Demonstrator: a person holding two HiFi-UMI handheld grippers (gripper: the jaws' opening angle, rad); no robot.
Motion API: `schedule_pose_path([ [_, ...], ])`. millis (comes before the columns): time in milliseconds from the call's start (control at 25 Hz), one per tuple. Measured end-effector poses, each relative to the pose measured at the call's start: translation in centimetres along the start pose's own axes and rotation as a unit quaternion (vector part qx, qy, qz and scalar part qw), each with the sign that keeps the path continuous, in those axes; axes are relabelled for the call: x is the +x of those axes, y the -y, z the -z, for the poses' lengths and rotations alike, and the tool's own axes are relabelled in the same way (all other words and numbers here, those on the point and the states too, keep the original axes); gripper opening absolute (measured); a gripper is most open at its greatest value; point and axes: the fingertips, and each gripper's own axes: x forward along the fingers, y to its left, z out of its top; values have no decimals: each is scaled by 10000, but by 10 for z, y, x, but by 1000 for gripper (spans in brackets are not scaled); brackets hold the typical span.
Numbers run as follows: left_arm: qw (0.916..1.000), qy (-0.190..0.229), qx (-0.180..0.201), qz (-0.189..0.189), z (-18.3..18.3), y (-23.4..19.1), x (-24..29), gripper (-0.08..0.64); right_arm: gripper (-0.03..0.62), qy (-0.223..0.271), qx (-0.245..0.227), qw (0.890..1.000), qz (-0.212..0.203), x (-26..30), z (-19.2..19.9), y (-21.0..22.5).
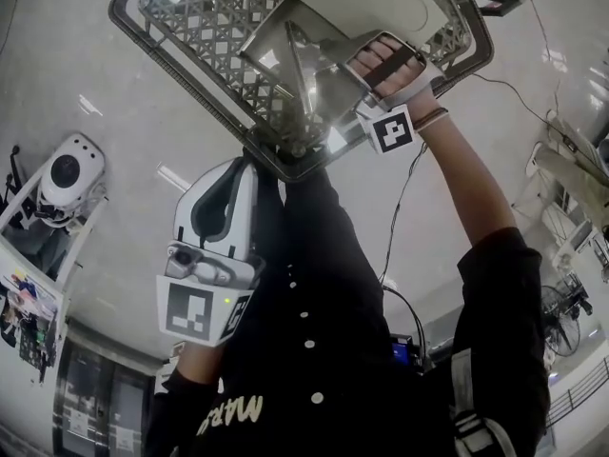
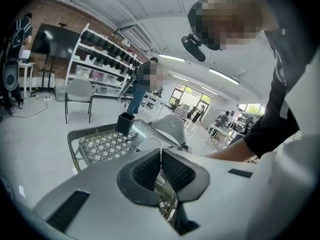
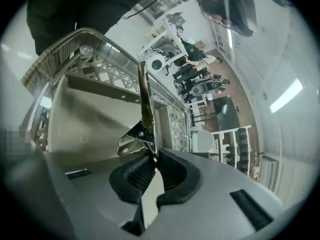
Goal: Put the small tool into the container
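The small tool (image 3: pixel 145 101) is a thin shiny metal piece with a riveted hinge. My right gripper (image 3: pixel 155 163) is shut on its lower end, and the blade stands up from the pads over the open steel container (image 3: pixel 85 119). In the head view the right gripper (image 1: pixel 354 112) reaches into that container (image 1: pixel 285 41), which sits in a wire mesh tray (image 1: pixel 205 12). My left gripper (image 1: pixel 249 168) hangs just off the tray's near edge. Its pads (image 2: pixel 172 169) are pressed together with nothing between them.
A small black box (image 2: pixel 125 123) stands on the wire tray (image 2: pixel 100 146) beside the container. A white device (image 1: pixel 67 174) stands at the left. A cable (image 1: pixel 404 208) trails from the right gripper. A chair (image 2: pixel 79 96), shelves and people stand further off.
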Motion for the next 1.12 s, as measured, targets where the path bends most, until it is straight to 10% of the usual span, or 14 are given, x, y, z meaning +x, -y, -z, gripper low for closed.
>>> schedule_pose_path([
  [600,9995,-247,-217,-4,29,-3,5,34,71,537,-1839,9815,28,21,3,-21],
  [1120,9997,-125,-191,-29,24,-5,-3,34,146,330,-1191,9911,-505,16,4,-29],
])
